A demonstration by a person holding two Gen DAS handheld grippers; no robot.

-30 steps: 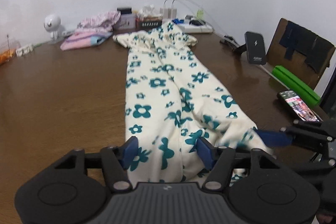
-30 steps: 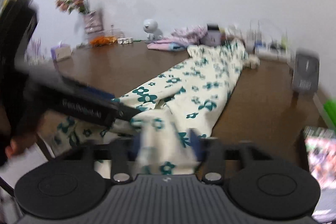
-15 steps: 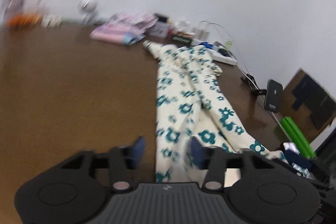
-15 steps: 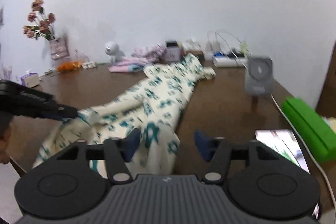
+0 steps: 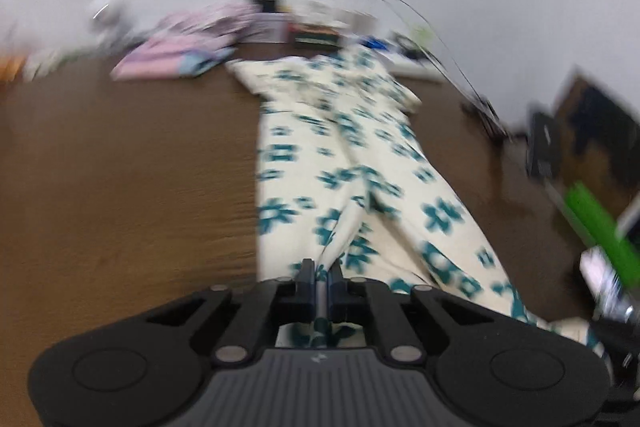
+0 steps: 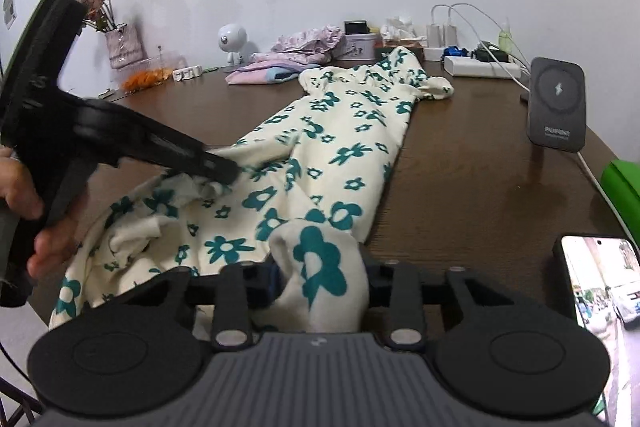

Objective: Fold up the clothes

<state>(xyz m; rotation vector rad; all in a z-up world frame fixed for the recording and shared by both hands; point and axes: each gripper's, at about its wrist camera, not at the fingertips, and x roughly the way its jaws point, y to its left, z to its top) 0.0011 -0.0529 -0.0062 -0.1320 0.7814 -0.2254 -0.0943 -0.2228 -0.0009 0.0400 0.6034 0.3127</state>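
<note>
Floral pajama pants (image 6: 344, 131) lie lengthwise on the brown counter (image 5: 120, 187), waistband end far by the power strip (image 6: 476, 67), leg ends near me at the counter edge, so I'm taking both near ends at once to carry them forward for a half fold, I think. My left fingers (image 5: 318, 277) have just been closing and are now pinched together on a thin ridge of fabric at the left leg; cloth tents up into them. My right fingers (image 6: 320, 277) have also just been closing, clamped on a thick bunched wad of the right leg cuff. Both grippers point forward and downward along the garment. In the right view the left gripper comes in from the left, tilted, tips buried in the fabric, my hand (image 6: 24, 203) wrapped round its handle. Phone (image 6: 600, 287) and green box (image 6: 624, 187) sit right, clear of the cloth.
</note>
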